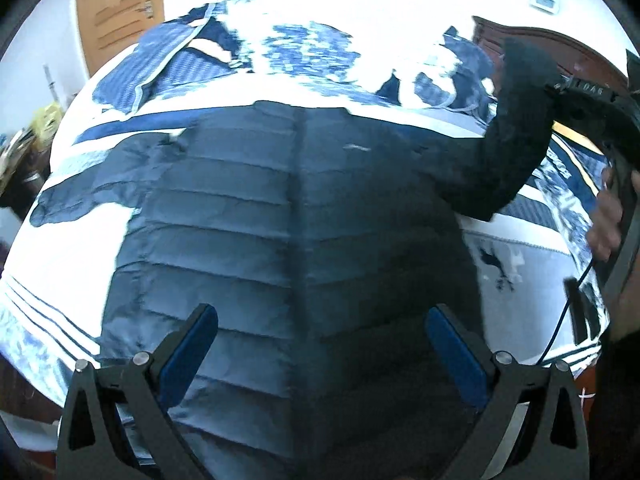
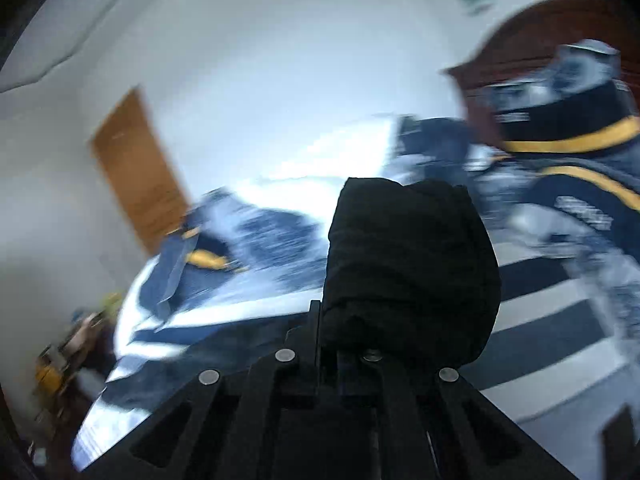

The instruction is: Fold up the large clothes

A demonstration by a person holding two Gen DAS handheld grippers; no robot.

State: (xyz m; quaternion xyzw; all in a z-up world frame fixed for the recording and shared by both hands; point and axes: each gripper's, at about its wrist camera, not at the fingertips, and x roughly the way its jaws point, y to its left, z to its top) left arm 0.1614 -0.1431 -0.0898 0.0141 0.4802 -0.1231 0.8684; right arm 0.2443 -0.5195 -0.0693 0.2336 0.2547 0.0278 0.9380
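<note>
A dark blue quilted puffer jacket [image 1: 288, 216] lay spread flat over the blue-and-white patterned bedspread [image 1: 48, 304], filling the middle of the left wrist view, its centre seam running from the bottom of the frame up toward the hem or collar edge at mid-height. One sleeve [image 1: 84, 196] trailed out flat toward the left edge; the other sleeve [image 1: 516, 128] rose off the bed at the upper right, its cuff pinched in the right gripper [image 1: 560, 84], with a hand [image 1: 608, 216] visible below it at the right edge. The left gripper [image 1: 322, 344] hovered over the lower body of the jacket with its blue-padded jaws spread wide and nothing between them. The garment looked light, puffy and soft, with a slick shell likely to slide on itself, so a fold would probably spring back unless pressed; the cuffs, hem and shoulder seams seemed the firmest places to take hold, since a pinch in a mid-panel would gather only loose filling. The right wrist view, heavily blurred, showed what the other could not: the jaws of the right gripper [image 2: 356, 320] closed tight on a bunched black wad of sleeve [image 2: 408, 264] at frame centre, and a wooden headboard [image 2: 532, 40] at upper right. Only the left wrist view gave the whole layout of the jacket and the free sleeve; both caught a wooden door [image 1: 120, 12] at upper left.
</note>
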